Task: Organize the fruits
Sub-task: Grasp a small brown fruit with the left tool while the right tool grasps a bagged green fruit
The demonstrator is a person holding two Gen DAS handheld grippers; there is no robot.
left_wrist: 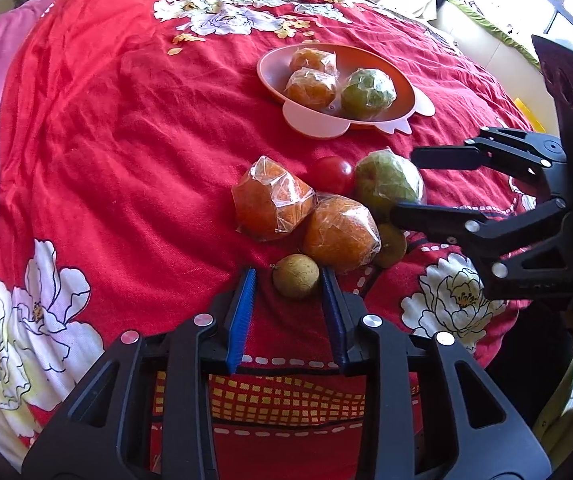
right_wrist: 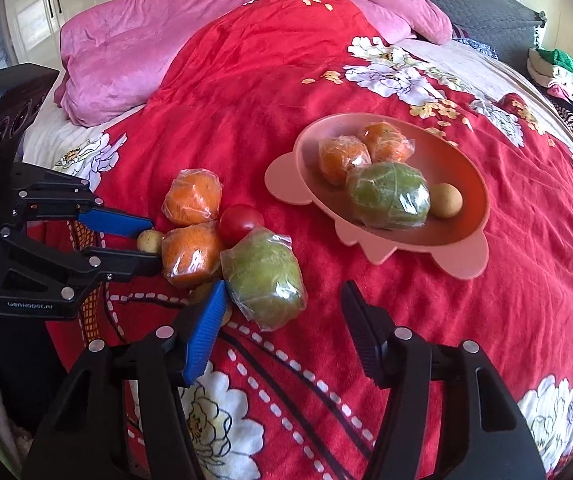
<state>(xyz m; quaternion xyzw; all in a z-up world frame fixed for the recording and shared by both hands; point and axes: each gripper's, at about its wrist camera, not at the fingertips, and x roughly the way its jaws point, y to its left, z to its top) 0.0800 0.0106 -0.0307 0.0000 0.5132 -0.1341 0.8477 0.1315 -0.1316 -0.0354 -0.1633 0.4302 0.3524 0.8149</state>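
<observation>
On the red floral bedspread lie two wrapped oranges (left_wrist: 272, 204) (left_wrist: 340, 232), a red tomato (left_wrist: 332, 174), a wrapped green fruit (left_wrist: 386, 184) and small brown fruits. My left gripper (left_wrist: 289, 274) is shut on one small brown fruit (left_wrist: 295, 276) at its fingertips; the right wrist view shows that fruit (right_wrist: 149, 240) pinched in the left gripper (right_wrist: 152, 242). My right gripper (right_wrist: 282, 288) is open and straddles the green fruit (right_wrist: 264, 280); its blue pad (right_wrist: 206, 328) touches one side and the other finger stands apart. A pink plate (right_wrist: 462, 256) holds two wrapped oranges, a green fruit and a brown fruit.
A second small brown fruit (left_wrist: 392, 244) sits beside the nearer orange, under the right gripper (left_wrist: 404, 183). A pink quilt (right_wrist: 134, 52) is bunched at the bed's far side. Clothes (right_wrist: 562, 76) are piled at the far right. The bed edge runs near both grippers.
</observation>
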